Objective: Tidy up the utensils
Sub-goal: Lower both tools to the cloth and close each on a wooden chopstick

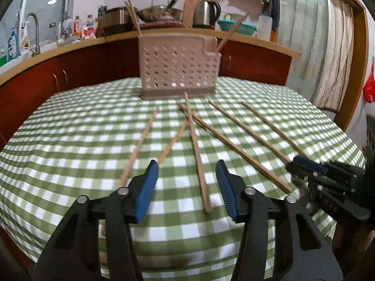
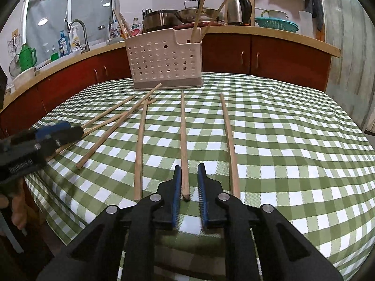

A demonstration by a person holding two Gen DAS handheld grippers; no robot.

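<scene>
Kitchen cabinets and a long worktop run behind a tabletop (image 2: 281, 117) covered in green-and-white check cloth. At its far edge stands a perforated holder (image 2: 164, 63), upright, with several chopsticks leaning in its end compartments. Seven loose chopsticks lie on the cloth in front of it; three cross one another near the middle, the rest lie apart.

Left claw (image 1: 187, 187): spread, straddling the near end of one chopstick (image 1: 198, 154) without touching it.

Right claw (image 2: 189, 187): nearly pressed together around the near end of a chopstick (image 2: 183, 140); small gaps appear to remain either side, though contact is hard to judge.
</scene>
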